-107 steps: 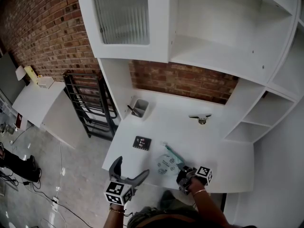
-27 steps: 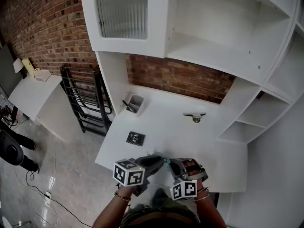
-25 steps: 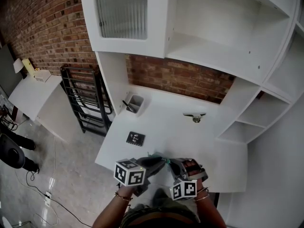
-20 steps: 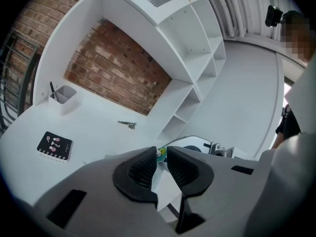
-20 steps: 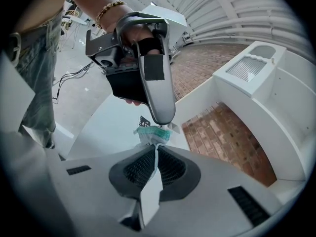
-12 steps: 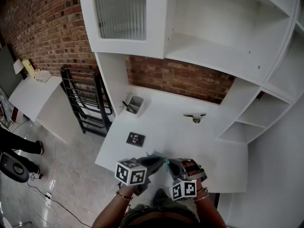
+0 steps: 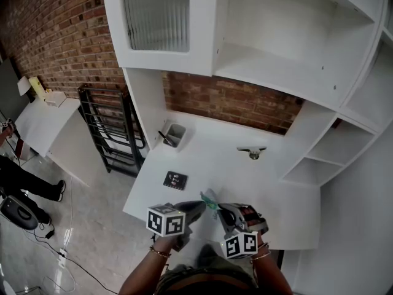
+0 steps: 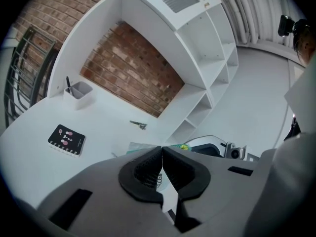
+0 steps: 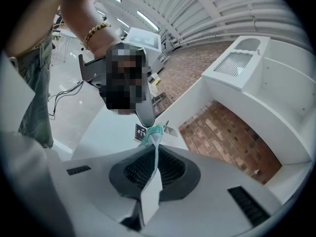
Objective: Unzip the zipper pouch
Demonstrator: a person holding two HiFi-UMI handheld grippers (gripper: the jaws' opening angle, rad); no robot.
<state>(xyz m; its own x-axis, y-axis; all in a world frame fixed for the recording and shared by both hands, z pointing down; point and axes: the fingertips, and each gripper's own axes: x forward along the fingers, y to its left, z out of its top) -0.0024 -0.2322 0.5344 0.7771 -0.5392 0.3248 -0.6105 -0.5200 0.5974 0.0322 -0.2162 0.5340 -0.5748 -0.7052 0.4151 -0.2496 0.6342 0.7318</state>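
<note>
Pouch (image 7: 210,200) is lifted a little above the near edge of the tabletop (image 7: 270,189), between my two tongs. My right tongs (image 9: 154,157) are closed on its thin white body, which stands upright between the pads. My left tongs (image 8: 162,151) have just closed, with their tips at the green zipper (image 9: 152,131) on the top edge. I judge that they pinch the puller there, but the puller is too small to see. So the gripping part seems done. The zipper looks still closed to me, although its edge is bunched and I cannot be sure. What is left is to draw the puller along the edge while my right tongs keep the pouch steady. Counting: one pouch, two tongs, one small black notebook (image 7: 175,179), one white cup (image 7: 175,134) with one dark pen (image 7: 163,136) in it, and one small metal thing (image 7: 253,152) far back on the tabletop.
</note>
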